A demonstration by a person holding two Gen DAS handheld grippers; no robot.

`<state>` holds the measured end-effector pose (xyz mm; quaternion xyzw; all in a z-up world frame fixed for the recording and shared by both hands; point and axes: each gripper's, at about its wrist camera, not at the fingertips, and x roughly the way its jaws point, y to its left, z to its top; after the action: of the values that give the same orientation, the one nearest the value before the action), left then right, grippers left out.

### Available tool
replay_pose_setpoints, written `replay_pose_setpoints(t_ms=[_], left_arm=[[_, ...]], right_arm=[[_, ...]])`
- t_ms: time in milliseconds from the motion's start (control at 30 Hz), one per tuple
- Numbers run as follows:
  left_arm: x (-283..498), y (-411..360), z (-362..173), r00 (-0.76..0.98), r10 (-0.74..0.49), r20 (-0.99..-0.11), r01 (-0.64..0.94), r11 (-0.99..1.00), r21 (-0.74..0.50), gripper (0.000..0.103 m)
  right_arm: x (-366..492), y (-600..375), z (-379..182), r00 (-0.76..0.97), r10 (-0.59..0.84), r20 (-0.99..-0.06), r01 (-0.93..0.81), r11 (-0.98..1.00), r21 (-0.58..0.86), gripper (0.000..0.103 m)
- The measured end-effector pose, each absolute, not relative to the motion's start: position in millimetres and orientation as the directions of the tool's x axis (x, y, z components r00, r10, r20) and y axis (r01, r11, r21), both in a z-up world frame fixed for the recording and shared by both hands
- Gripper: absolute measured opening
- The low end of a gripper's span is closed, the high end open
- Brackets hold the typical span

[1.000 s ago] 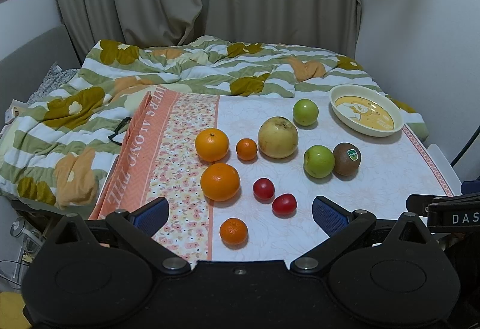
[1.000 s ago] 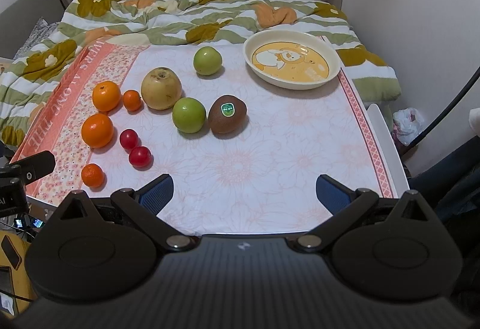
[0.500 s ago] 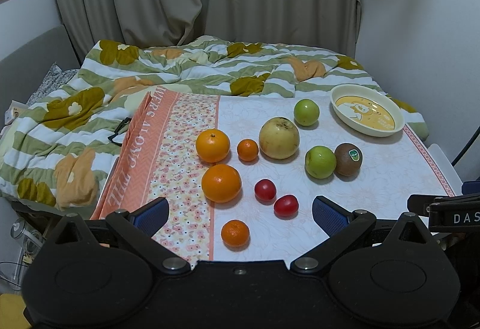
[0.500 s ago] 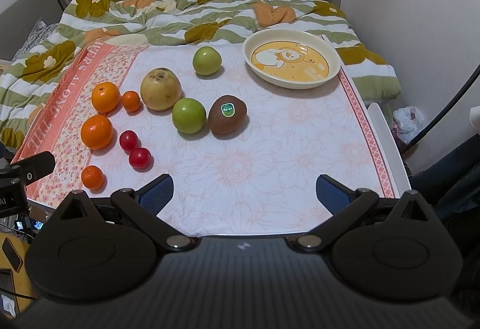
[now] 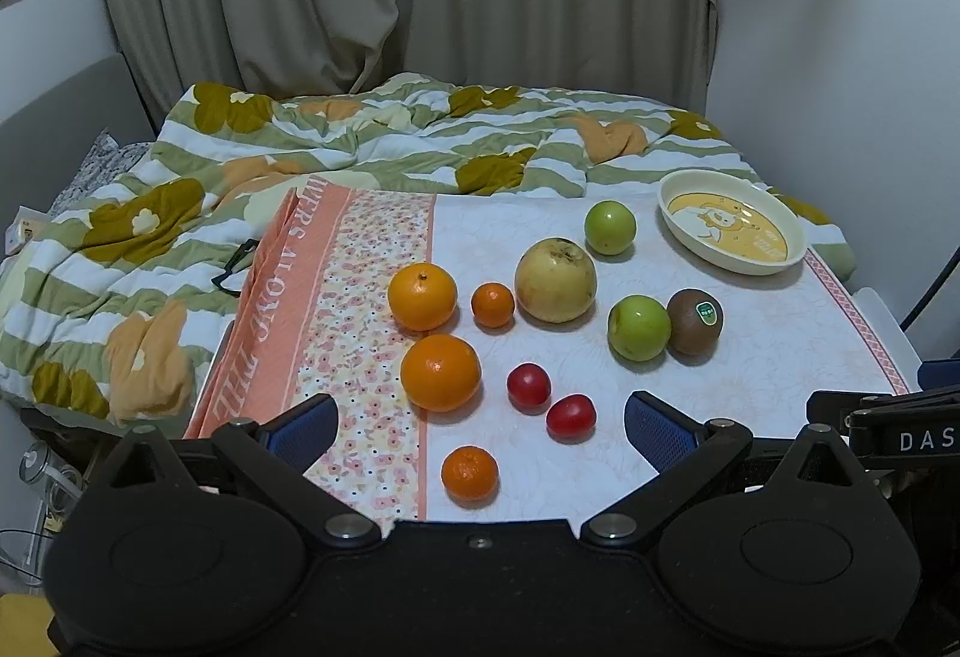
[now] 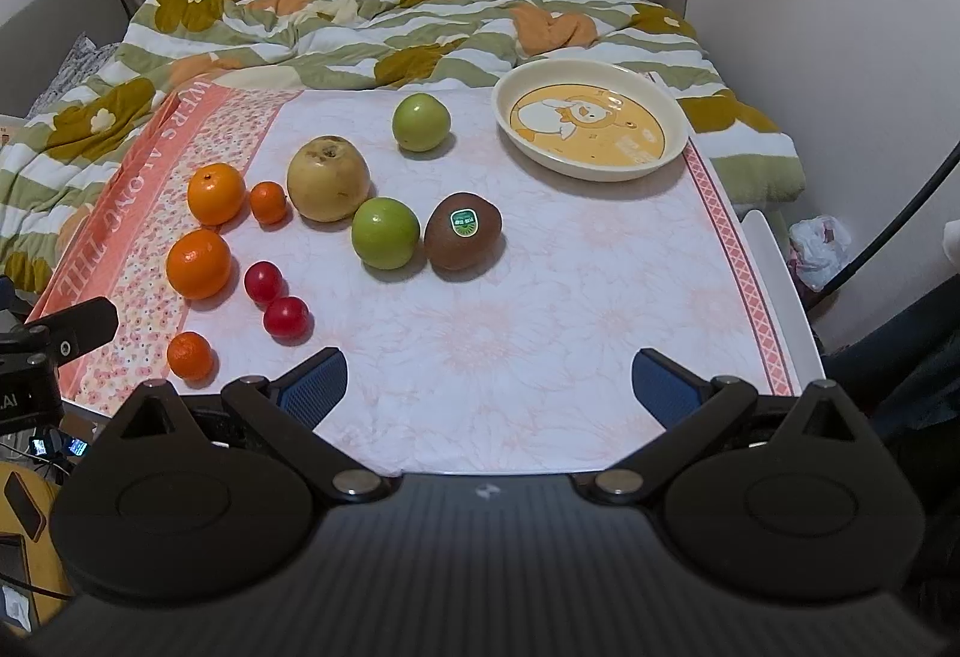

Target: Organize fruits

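Both grippers are just hanging at the near edge of the table [image 6: 540,357], nothing in either one. The left gripper [image 5: 480,426] has its blue fingers [image 5: 303,426] spread wide apart, and the right gripper [image 6: 489,387] is the same, wide open and empty.

All the fruit is loose on the floral tablecloth. Over on the left are two big oranges [image 5: 422,296] [image 5: 441,372], a small mandarin [image 5: 492,304] beside the farther one, and another small mandarin [image 5: 470,474] closest to the near edge. Two red cherry tomatoes [image 5: 528,387] [image 5: 571,417] sit pretty much touching each other. In the middle there's a yellowish pear [image 6: 327,178], with a green apple [image 6: 385,232] and a stickered kiwi [image 6: 462,231] side by side in front of it, looks like they touch. Another green apple [image 6: 421,122] sits farther back on its own.

The cream plate [image 6: 510,117] with the duck picture is at the far right corner, no fruit in it. Behind the table is a bed with a flowery striped quilt [image 6: 360,27].
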<state>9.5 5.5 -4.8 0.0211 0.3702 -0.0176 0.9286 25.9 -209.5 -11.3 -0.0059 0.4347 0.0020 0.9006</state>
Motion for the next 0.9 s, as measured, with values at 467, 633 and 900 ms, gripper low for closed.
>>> replay_pose_setpoints(t_ms=[467, 633, 900], left_arm=[[21, 12, -2, 0.723, -0.030, -0.690, 0.067, 0.997, 0.027, 0.103], [36, 22, -8, 0.722, -0.048, -0.690, 0.084, 0.996, 0.019, 0.103], [65, 27, -29, 0.694, -0.002, -0.720, 0.010, 1.000, 0.008, 0.103]], right_arm=[[35, -204, -3, 0.643, 0.006, -0.766, 0.000, 1.000, 0.008, 0.103], [49, -207, -4, 0.671, -0.012, -0.742, 0.004, 1.000, -0.013, 0.103], [92, -222, -20, 0.672, 0.016, -0.740, -0.074, 0.996, -0.045, 0.103]])
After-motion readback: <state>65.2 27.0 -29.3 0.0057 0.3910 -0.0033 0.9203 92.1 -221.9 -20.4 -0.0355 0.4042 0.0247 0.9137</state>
